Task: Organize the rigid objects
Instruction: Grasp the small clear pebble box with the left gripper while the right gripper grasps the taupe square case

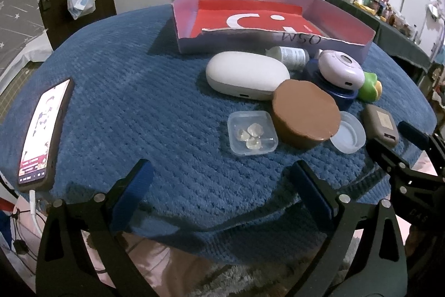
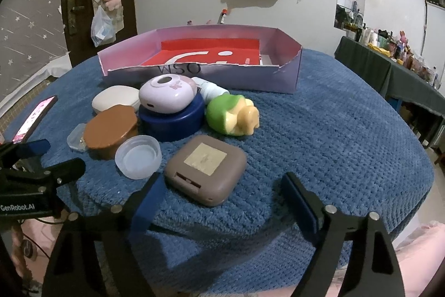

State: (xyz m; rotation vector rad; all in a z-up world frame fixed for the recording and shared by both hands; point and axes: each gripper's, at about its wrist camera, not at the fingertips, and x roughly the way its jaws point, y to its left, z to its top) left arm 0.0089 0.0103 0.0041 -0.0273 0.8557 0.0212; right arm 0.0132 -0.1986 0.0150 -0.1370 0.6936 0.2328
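1. On the blue knitted cloth (image 2: pixel 333 130): one shallow lilac cardboard tray (image 2: pixel 289 80) far, nine small rigid objects clustered near it.
2. Left gripper (image 1: pixel 219 183) gapes wide, empty.
3. Right gripper (image 2: pixel 222 191) gapes wide, empty; one taupe square plastic case (image 2: pixel 205 169) just beyond its left finger.

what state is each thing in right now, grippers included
left gripper: open, empty
right gripper: open, empty
cardboard tray: empty, front wall torn
phone: screen lit, cable plugged in
clear plastic box: shut, small pieces inside
bottle cap: lying open side up
purple case: resting on blue jar
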